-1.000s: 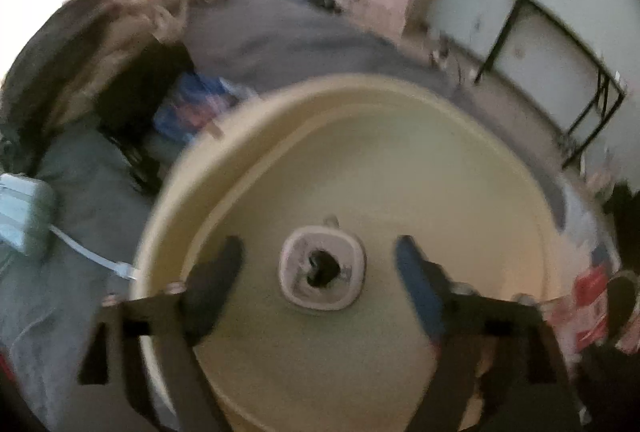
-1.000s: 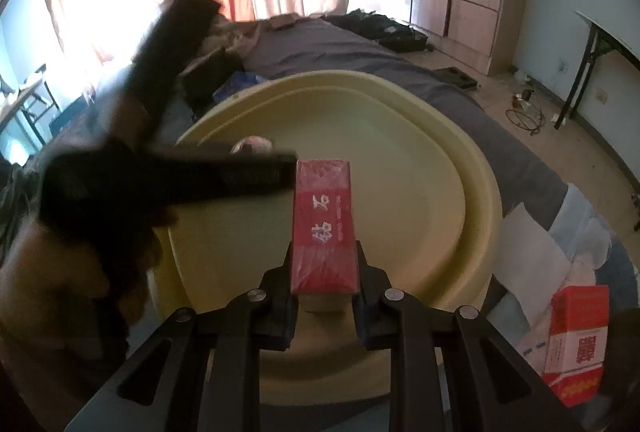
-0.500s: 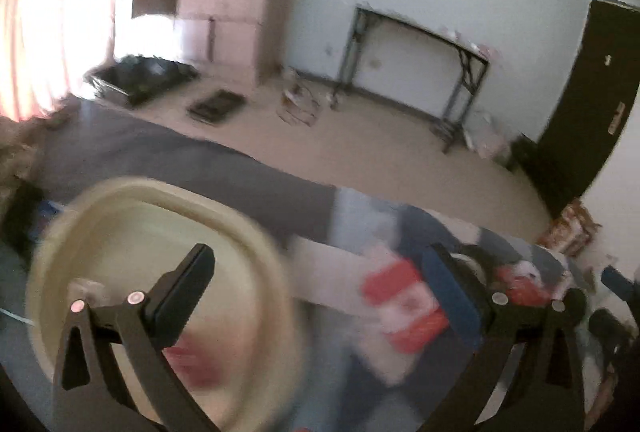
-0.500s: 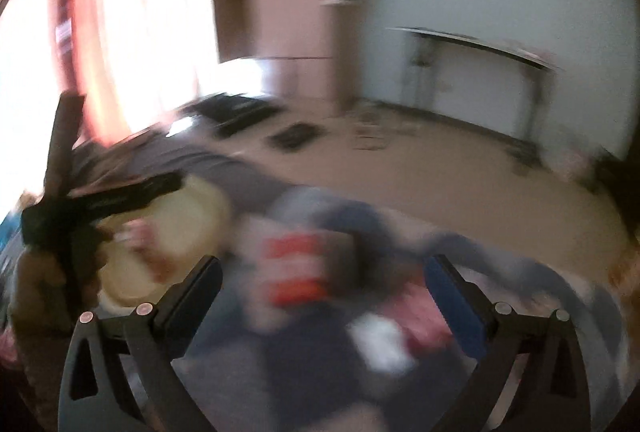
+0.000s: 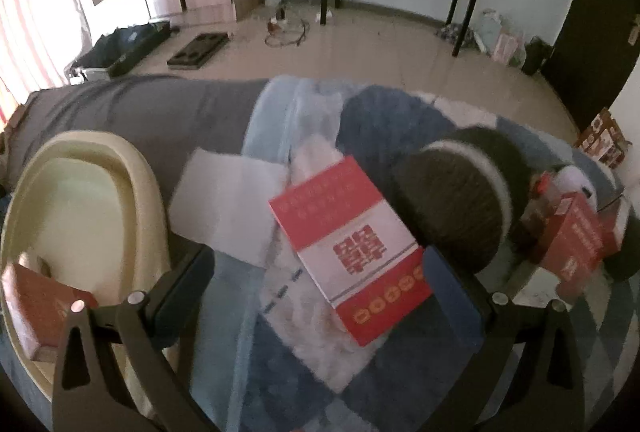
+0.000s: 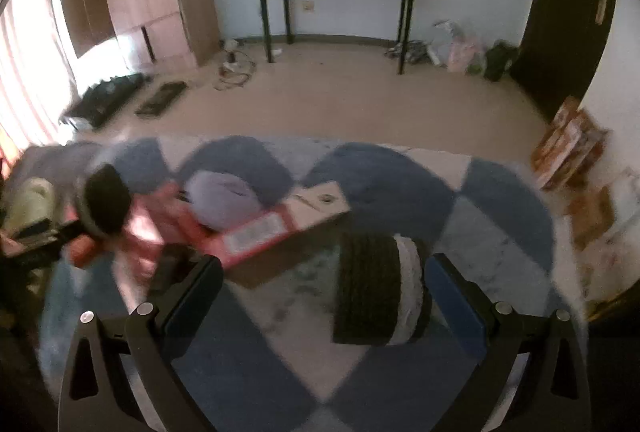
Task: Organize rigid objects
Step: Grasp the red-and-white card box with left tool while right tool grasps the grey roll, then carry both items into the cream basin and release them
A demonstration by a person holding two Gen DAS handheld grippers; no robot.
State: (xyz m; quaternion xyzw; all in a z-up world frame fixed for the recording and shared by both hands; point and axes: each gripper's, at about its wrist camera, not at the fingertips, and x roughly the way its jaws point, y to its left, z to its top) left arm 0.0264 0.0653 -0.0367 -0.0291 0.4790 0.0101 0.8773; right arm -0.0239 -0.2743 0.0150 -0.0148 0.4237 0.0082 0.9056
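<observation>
My left gripper (image 5: pixel 320 296) is open and empty above a red and white box (image 5: pixel 352 248) lying flat on the blue checked blanket. The cream basin (image 5: pixel 80 199) sits at the left with a dark red box (image 5: pixel 36 308) inside it. My right gripper (image 6: pixel 324 296) is open and empty, with a black and white roll (image 6: pixel 376 296) between its fingers on the blanket. A long red and tan box (image 6: pixel 276 228) lies just beyond the right gripper's left finger. More red boxes (image 5: pixel 576 244) lie at the right in the left wrist view.
A white paper sheet (image 5: pixel 228 203) lies between the basin and the red and white box. A round black and white roll (image 5: pixel 456 199) sits right of that box. A pale purple bundle (image 6: pixel 224 195) lies on the blanket. The bed edge and bare floor lie beyond.
Both grippers swung right, away from the basin, to the blanket. The right gripper let go of the dark red box, which now lies in the basin, and stands open.
</observation>
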